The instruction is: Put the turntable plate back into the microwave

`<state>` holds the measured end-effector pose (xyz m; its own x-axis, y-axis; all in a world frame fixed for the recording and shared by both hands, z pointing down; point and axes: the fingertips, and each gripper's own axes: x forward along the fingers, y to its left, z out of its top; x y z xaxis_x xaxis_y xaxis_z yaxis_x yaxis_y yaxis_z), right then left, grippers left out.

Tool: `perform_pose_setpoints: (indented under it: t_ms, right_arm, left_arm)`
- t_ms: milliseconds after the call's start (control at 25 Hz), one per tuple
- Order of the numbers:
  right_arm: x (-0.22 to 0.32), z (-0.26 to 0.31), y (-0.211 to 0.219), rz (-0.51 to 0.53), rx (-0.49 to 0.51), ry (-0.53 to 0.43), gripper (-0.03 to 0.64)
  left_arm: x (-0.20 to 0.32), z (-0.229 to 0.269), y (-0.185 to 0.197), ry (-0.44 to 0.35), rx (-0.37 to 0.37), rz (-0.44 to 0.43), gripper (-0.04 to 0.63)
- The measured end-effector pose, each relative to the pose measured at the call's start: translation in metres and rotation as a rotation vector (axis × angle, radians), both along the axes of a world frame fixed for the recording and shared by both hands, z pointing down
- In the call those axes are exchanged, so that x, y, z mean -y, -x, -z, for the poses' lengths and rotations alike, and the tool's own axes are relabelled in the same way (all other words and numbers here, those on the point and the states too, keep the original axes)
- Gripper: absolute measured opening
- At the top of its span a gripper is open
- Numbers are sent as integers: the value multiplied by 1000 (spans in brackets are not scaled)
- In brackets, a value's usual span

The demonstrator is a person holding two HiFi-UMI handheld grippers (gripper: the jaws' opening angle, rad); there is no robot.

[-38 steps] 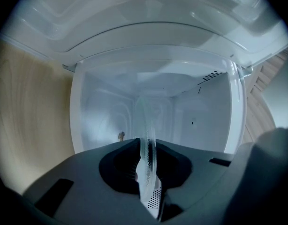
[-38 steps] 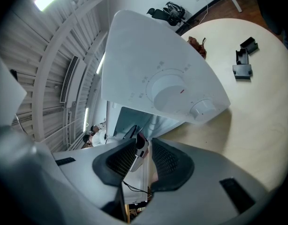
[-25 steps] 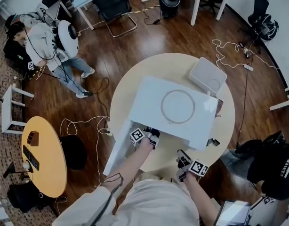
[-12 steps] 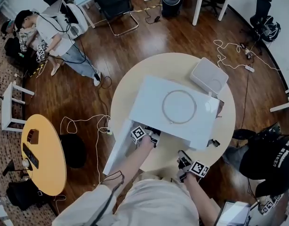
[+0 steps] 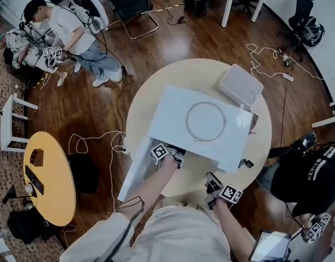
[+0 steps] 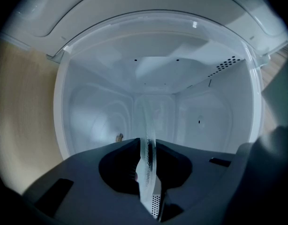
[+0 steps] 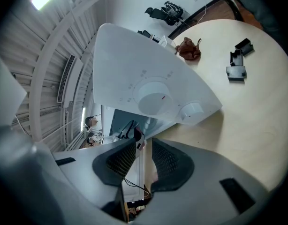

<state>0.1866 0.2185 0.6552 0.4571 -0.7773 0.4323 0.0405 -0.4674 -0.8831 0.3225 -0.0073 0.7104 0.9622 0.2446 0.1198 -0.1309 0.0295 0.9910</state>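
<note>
You are holding the glass turntable plate [image 6: 147,125] by its rim with the left gripper [image 5: 173,157], whose fingers [image 6: 181,161] are closing tight on the glass. The plate is showing edge-on in the left gripper view and reaching into the cavity of the white microwave [image 5: 200,121]. The microwave is sitting mid-frame on the round bench [image 5: 143,100], its door [image 5: 133,173] hanging open at lower left.

The ringed floor recess and its small hub [image 6: 119,137] are lying just left of the plate. Whether the glass is touching them, I cannot tell.

The right gripper [image 7: 144,146] is waiting near the control dials [image 7: 153,95], its fingers narrowly apart and empty.

You seem to be at the seating step. Next you are likely needing to centre the plate over the hub, settle it flat, then release and draw back.
</note>
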Motion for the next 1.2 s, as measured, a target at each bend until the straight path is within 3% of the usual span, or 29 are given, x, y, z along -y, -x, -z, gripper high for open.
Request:
perform_pose_setpoints:
  t_ms: [600,800,1000,1200]
  right_arm:
    - [-4,1,6,5,-6,3,91]
    - [-6,1,7,12,-6,6,91]
    - [-7,-1,10,12,6,9,91]
    - [-6,3,15,27,-12,4,91]
  left_arm:
    - [4,-2,-1,-14,57,50,38]
    - [4,-10,-1,-33,121,69,38]
    - [5,-29,5,-133,250,31,38]
    - [5,-34,11,-137,271,28,38]
